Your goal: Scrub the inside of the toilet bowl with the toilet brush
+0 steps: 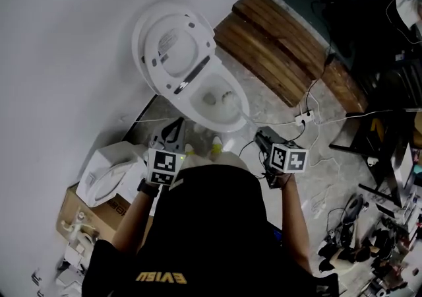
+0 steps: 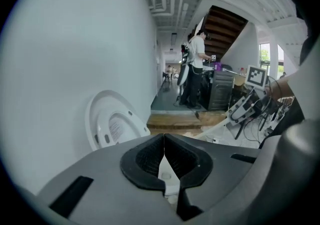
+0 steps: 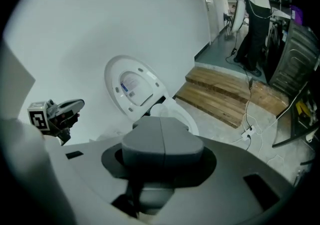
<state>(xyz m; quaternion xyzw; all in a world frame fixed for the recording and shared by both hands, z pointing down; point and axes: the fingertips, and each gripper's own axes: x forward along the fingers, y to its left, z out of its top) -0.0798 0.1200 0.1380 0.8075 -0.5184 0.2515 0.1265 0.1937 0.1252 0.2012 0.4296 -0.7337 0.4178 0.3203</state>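
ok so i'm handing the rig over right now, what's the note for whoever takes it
Left gripper: shut, empty, held low in front of the toilet.
Right gripper: shut, empty, level with the left.
Toilet bowl: open, lid and seat raised against the wall.
Toilet brush: not in any view.
Done: no scrubbing begun, since neither gripper holds the brush.
Left: find and grasp the brush, then scrub inside the bowl.

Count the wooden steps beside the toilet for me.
2. The lower step lies nearest the toilet bowl, on its right in the head view. The upper step runs alongside it, farther from the bowl. None seem hidden.
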